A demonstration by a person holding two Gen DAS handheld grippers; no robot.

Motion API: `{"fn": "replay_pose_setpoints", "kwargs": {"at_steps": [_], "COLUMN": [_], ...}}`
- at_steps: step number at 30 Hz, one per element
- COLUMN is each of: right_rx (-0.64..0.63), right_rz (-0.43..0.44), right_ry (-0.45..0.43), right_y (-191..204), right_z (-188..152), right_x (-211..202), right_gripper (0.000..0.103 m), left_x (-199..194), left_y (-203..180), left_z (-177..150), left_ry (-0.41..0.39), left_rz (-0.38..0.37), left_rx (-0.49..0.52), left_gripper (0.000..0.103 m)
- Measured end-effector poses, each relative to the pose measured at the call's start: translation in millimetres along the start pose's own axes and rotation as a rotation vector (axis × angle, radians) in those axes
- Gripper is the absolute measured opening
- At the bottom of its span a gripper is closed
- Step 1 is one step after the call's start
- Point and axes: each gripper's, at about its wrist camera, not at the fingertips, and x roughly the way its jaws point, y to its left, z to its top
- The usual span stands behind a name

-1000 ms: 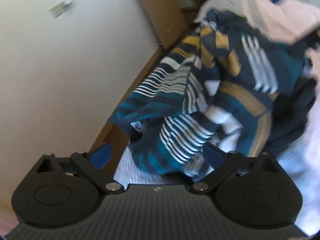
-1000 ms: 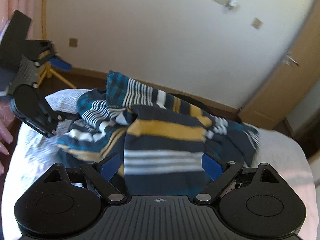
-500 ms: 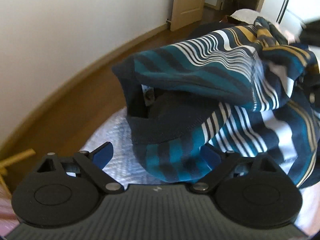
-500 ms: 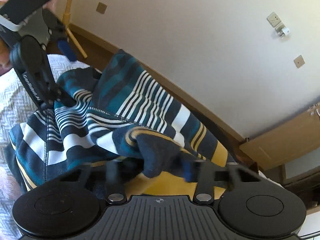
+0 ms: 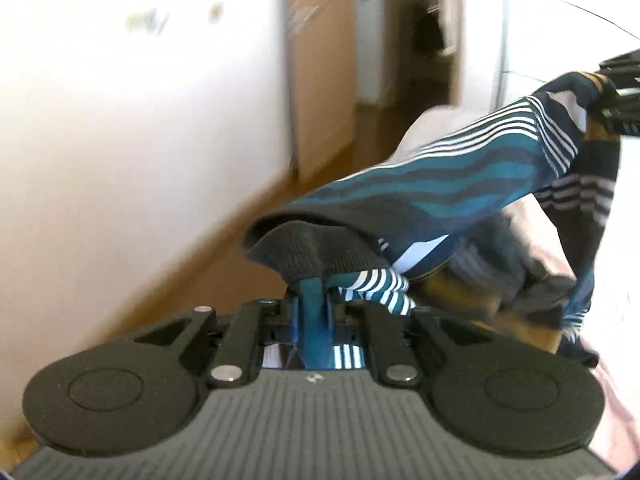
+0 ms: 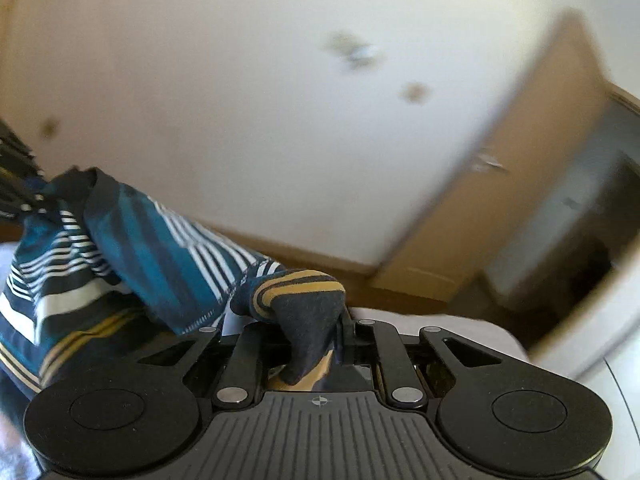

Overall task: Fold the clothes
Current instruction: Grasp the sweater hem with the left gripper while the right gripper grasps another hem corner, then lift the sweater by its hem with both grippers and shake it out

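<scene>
Left gripper (image 5: 311, 308) jaws just closed, pinching teal cloth beside the dark ribbed hem of the sweater (image 5: 432, 184). Right gripper (image 6: 320, 344) likewise just closed on a dark, yellow-striped edge. Sweater hangs stretched between them above the bed (image 5: 624, 280) (pale cover). Advice: keep both pinches firm, spread evenly, let it drape flat before folding.
</scene>
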Motion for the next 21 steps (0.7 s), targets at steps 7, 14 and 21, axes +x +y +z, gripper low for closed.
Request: {"fn": "replay_pose_setpoints", "kwargs": {"at_steps": [7,14,21], "right_rx": [0.262,0.355,0.393], "right_rz": [-0.248,-0.395,-0.495], "right_ry": [-0.034,-0.069,-0.021], "right_y": [-112,-165,-157], "right_z": [-32,-116,-196], "right_x": [-145,-362,-572], "right_gripper": [0.011,0.011,0.011], "left_x": [-76,-171,-251], "left_y": [-100,-247,-370], "left_z": [85,115,120], "left_ry": [-0.206,-0.311,-0.385], "left_rz": [-0.066,-0.105,-0.254], "left_rx": [0.28,0.492,0.627], "left_gripper": [0.009,0.009,0.009]}}
